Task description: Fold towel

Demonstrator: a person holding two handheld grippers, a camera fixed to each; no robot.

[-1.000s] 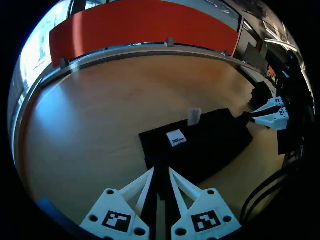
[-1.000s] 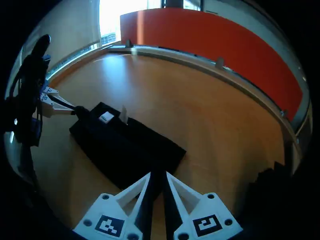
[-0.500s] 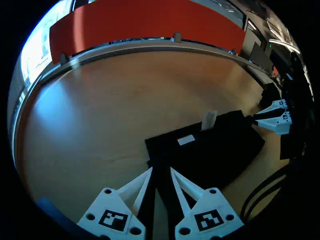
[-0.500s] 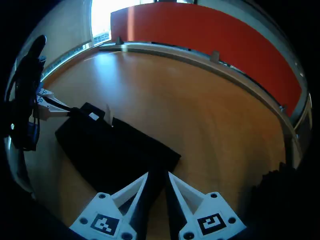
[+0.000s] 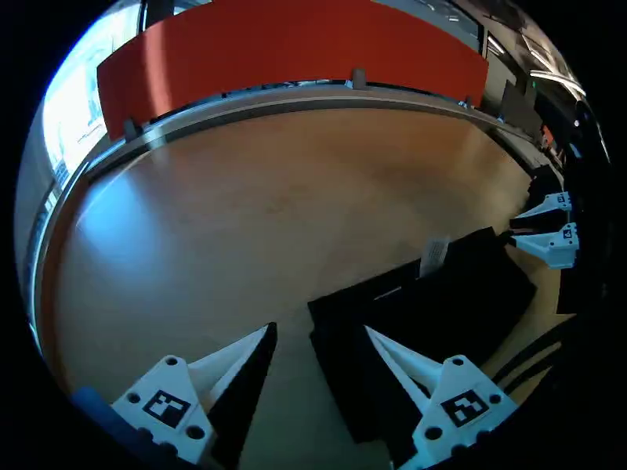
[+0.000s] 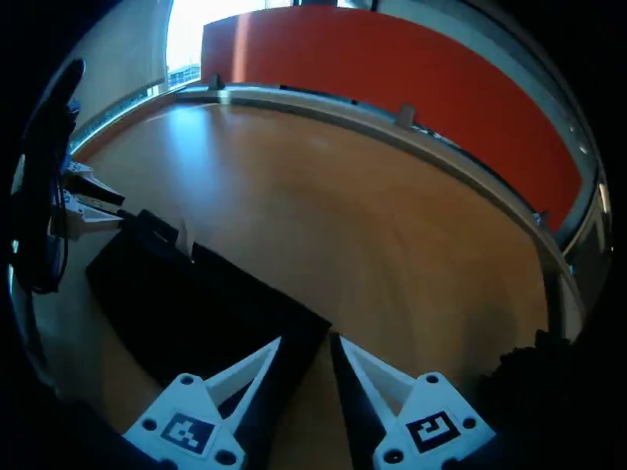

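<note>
A black towel (image 5: pixel 447 305) lies folded flat on the wooden table (image 5: pixel 259 204), a white tag (image 5: pixel 433 255) standing up at its far edge. My left gripper (image 5: pixel 317 345) is open wide at the towel's near corner, its right finger over the cloth. In the right gripper view the towel (image 6: pixel 196 305) stretches left, tag (image 6: pixel 185 235) at its far end. My right gripper (image 6: pixel 323 341) sits at the towel's near corner with its fingers parted a little and wood showing between them. The left gripper (image 6: pixel 90 207) shows at the towel's far end.
An orange partition (image 5: pixel 298 47) runs behind the table's curved far rim (image 6: pixel 407 129). A dark heap (image 6: pixel 533 368) sits at the right in the right gripper view. Bright windows (image 6: pixel 184 47) lie beyond. Bare wood spreads beyond the towel.
My left gripper has opened wide and let go of the towel corner. The right gripper's fingers have parted slightly. The towel has come down flat, its white patch now folded under.
</note>
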